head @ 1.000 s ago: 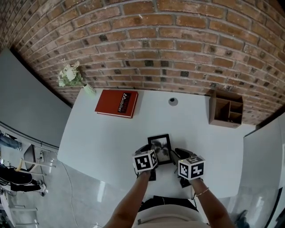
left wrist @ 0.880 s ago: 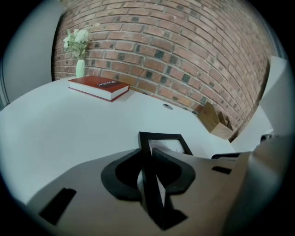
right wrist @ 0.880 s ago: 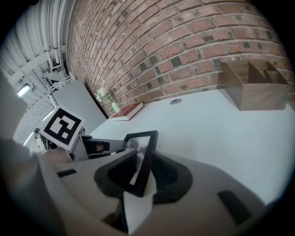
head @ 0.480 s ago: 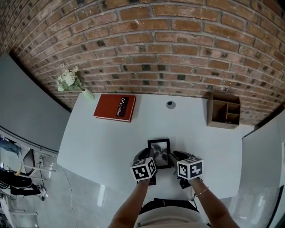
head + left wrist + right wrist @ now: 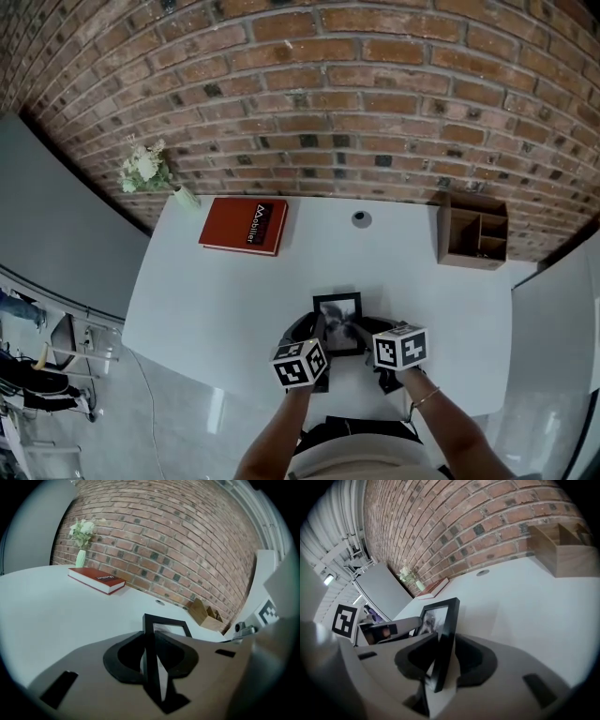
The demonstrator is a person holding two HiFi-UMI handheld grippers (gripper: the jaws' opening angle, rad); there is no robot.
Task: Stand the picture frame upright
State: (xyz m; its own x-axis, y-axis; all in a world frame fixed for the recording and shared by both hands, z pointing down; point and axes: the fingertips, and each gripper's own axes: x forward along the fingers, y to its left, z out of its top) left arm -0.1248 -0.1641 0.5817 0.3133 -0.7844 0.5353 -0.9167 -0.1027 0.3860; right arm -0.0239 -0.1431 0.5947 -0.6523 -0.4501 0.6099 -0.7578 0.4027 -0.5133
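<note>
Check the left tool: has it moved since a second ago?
Yes. In the head view the left tool has drawn back toward the person, farther from the book, with the frame between its jaws.

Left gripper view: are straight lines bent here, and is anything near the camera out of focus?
Left gripper view: the red-brown brick wall bows in a fisheye curve, corners go black, and the near edge of the black rectangular picture frame looks soft. Head view: the white table bends likewise.
</note>
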